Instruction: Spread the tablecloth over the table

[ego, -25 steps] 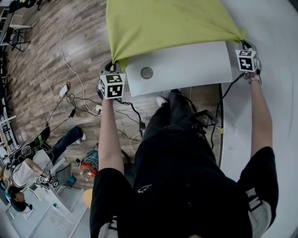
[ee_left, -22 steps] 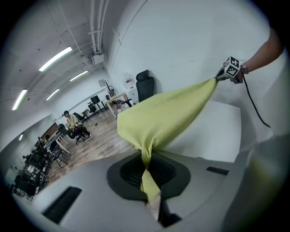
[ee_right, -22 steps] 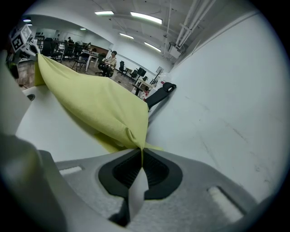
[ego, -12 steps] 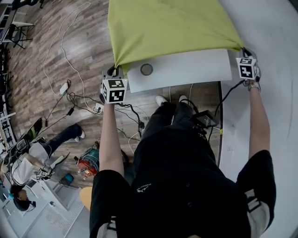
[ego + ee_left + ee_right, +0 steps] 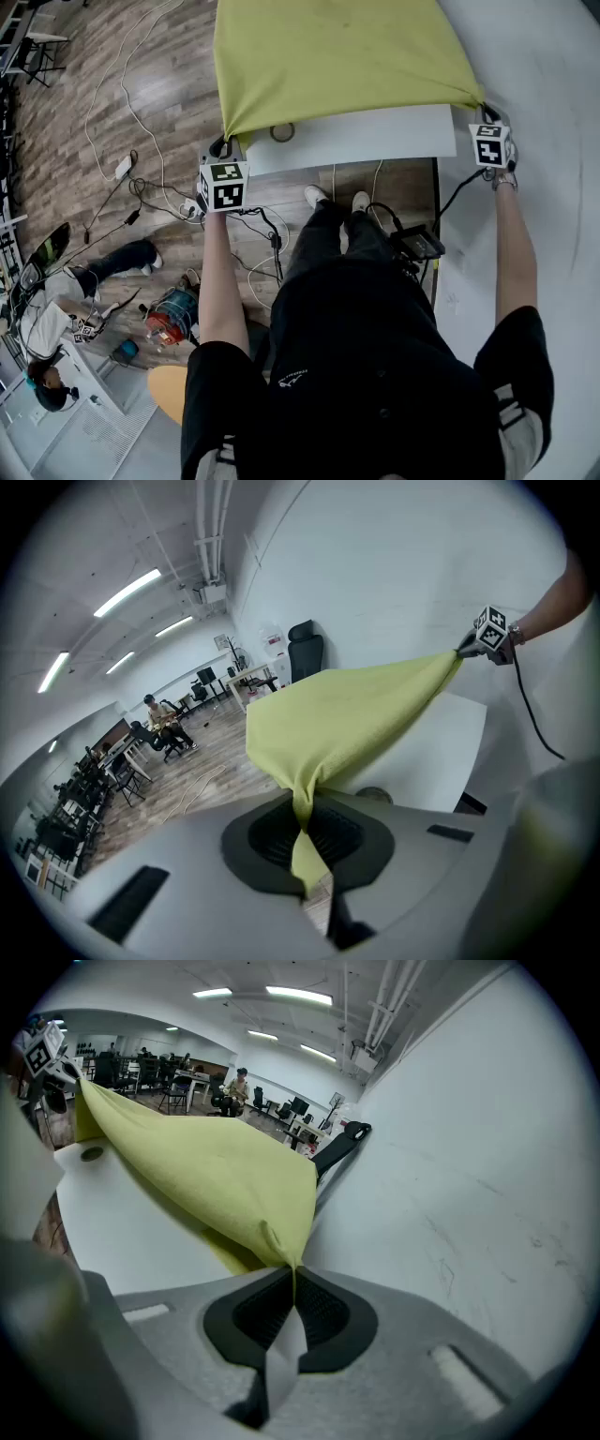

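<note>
Our left gripper [image 5: 305,829] and right gripper [image 5: 286,1283] stay clamped on the tablecloth's [image 5: 337,56] near corners. Over the last second we have drawn its hem toward the table's [image 5: 375,142] near edge. Only a bare strip remains, so coverage is nearly complete. No container shows; the round grommet [image 5: 281,134] looks half-covered.

One cloth [image 5: 347,56]. One table [image 5: 375,141] with one round hole [image 5: 282,133]. Two grippers: left gripper [image 5: 229,141], right gripper [image 5: 483,108]. One black chair [image 5: 305,653]. Two white shoes [image 5: 315,196].
</note>
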